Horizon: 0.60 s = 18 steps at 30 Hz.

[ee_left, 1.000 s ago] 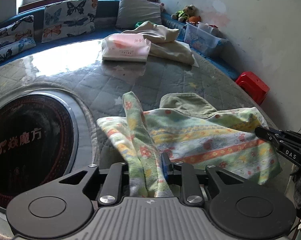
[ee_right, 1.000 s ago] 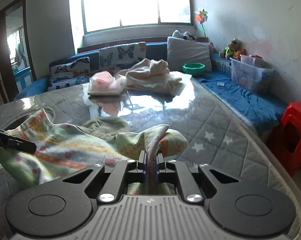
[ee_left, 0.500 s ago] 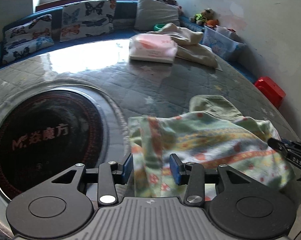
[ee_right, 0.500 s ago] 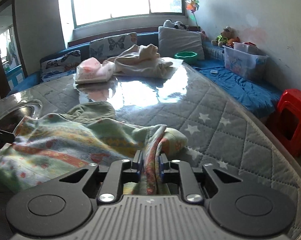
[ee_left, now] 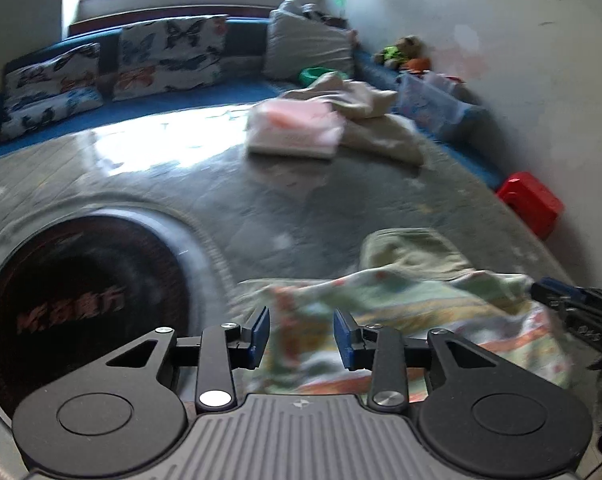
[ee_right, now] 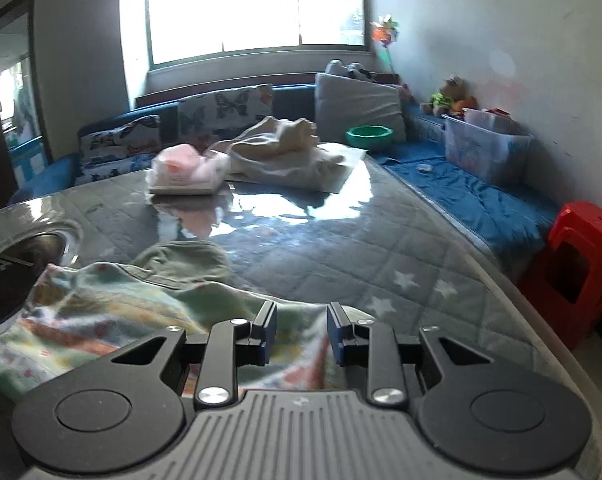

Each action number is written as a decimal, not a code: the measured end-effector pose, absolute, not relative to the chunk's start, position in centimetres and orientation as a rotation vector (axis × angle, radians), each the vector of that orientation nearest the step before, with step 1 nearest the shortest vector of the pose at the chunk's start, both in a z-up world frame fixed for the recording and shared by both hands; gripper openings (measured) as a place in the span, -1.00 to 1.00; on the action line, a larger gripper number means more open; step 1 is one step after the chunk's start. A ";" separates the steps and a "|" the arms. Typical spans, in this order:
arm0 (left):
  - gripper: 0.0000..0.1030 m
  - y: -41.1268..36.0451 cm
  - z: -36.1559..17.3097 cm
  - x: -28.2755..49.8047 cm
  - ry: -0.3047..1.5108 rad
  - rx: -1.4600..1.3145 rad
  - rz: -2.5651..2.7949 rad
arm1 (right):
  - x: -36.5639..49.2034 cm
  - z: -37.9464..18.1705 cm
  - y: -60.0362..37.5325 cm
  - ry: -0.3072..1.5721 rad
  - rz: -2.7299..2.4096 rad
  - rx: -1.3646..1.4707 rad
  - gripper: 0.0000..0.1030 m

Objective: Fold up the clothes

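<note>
My left gripper [ee_left: 301, 334] sits low over the near edge of the table, pointing across it toward the window, and its jaws are spread apart with nothing pinched between the blue pads [ee_left: 259, 336]. The floral garment [ee_left: 413, 312] lies flat under and ahead of it, on the grey quilted table cover [ee_left: 293, 208]; cloth shows in the gap between my fingers, but the pads are clear of it on both sides. To the left of the garment I see the dark round inset [ee_left: 81, 300] with reddish lettering.

Over on the right, my right gripper [ee_right: 301, 334] is likewise low and level, aimed up the table, jaws parted. The garment's near right corner [ee_right: 297, 344] lies in the gap between them, loose, not clamped. From this side the garment [ee_right: 113, 312] spreads away to the left, with a plain green part [ee_right: 185, 260] sticking out at its far edge.

In the left view, the tip of my right gripper [ee_left: 569, 308] pokes in at the garment's right edge, so both tools sit at the near side of the cloth, one at each end. This view is blurred.

Further up the table I can see a pink folded pile [ee_right: 181, 172] and a heap of cream cloth [ee_right: 285, 148] just beside it. A red stool [ee_right: 581, 264] stands off the right edge.
</note>
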<state>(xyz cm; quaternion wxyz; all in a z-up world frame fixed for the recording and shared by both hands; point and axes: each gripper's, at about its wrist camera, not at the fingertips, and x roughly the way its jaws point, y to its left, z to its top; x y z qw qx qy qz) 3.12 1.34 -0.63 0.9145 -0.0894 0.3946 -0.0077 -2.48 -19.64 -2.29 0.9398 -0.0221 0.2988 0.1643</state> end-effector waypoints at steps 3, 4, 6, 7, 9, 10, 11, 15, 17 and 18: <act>-0.28 -0.2 -0.7 4.0 0.817 -0.175 -0.061 | -2.0 -2.6 -18.5 0.620 0.372 -0.059 -0.48; -0.29 -0.6 -0.8 4.2 0.822 -0.174 -0.071 | -1.8 -2.9 -18.3 0.627 0.375 -0.063 -0.48; -0.30 -1.4 -1.1 4.8 0.827 -0.171 -0.087 | -1.3 -3.3 -17.7 0.640 0.379 -0.072 -0.48; -0.30 -1.7 -1.3 5.1 0.830 -0.170 -0.095 | -1.0 -3.7 -17.7 0.648 0.377 -0.073 -0.48; -0.30 -2.2 -1.5 5.7 0.834 -0.167 -0.107 | -0.5 -4.2 -17.5 0.664 0.373 -0.076 -0.48; -0.30 -2.4 -1.6 6.0 0.839 -0.164 -0.110 | -0.4 -4.3 -17.5 0.665 0.373 -0.076 -0.48; -0.30 -2.6 -1.8 6.4 0.843 -0.161 -0.113 | -0.3 -4.4 -17.5 0.665 0.372 -0.076 -0.48; -0.30 -3.1 -2.5 7.7 0.858 -0.158 -0.119 | 0.3 -4.0 -17.4 0.661 0.368 -0.082 -0.48; -0.30 -3.2 -2.9 8.1 0.868 -0.161 -0.115 | 0.3 -3.5 -17.2 0.651 0.375 -0.087 -0.46; -0.30 -3.2 -3.1 8.3 0.872 -0.163 -0.114 | 0.3 -3.2 -17.1 0.644 0.383 -0.090 -0.43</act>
